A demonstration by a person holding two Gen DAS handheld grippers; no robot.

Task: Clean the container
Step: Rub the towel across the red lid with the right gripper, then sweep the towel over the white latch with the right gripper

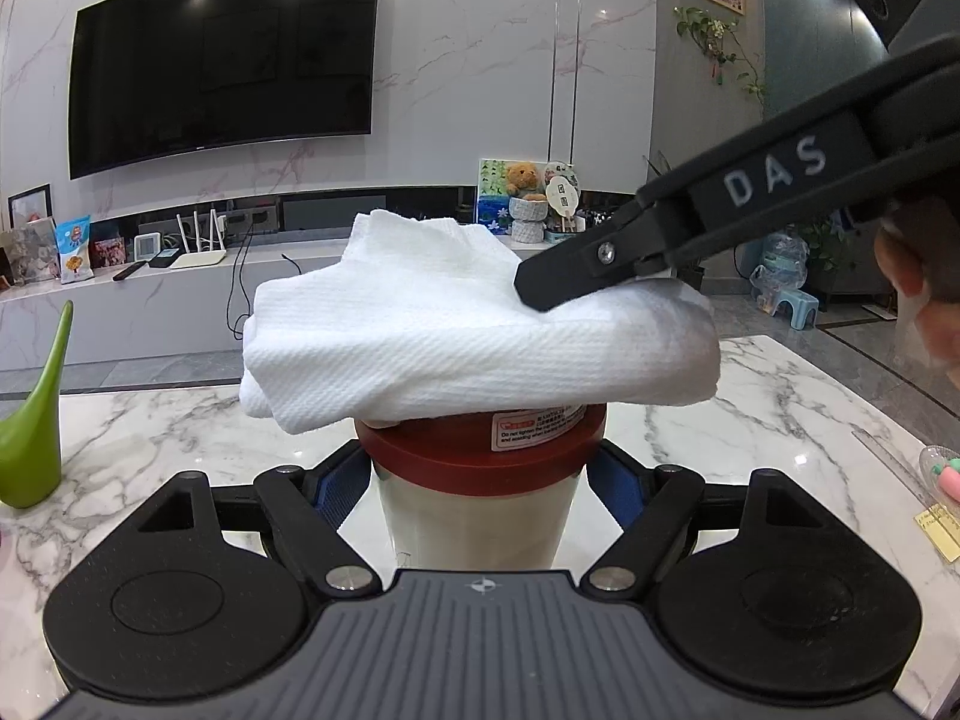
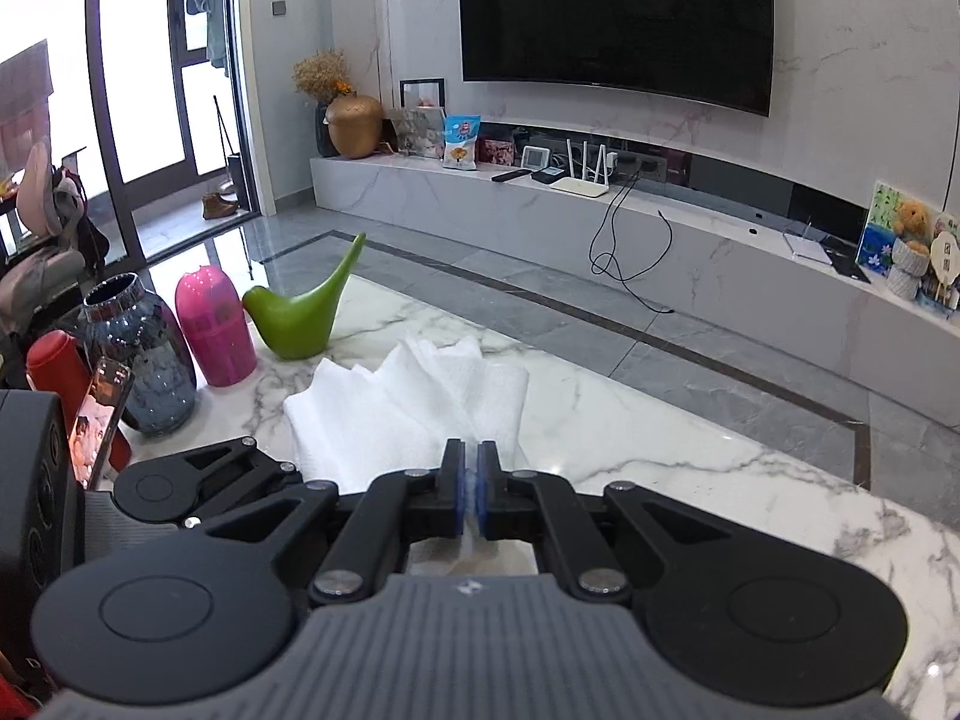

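A cream container (image 1: 474,525) with a dark red lid (image 1: 480,450) stands upright between the blue pads of my left gripper (image 1: 477,483), which is shut on its body. A folded white cloth (image 1: 456,330) lies over the lid. My right gripper (image 1: 540,288) comes in from the upper right and is shut on the cloth's right side. In the right wrist view the right gripper (image 2: 471,489) pinches the white cloth (image 2: 414,414), which spreads out ahead of its fingers and hides the container.
The marble table (image 1: 780,396) carries a green bird-shaped figure (image 2: 300,318), a pink vase (image 2: 213,324), a dark glass vase (image 2: 135,354) and a red bottle (image 2: 54,360) at the left. A phone (image 2: 99,420) leans there. A person's hand (image 1: 924,276) shows at the right edge.
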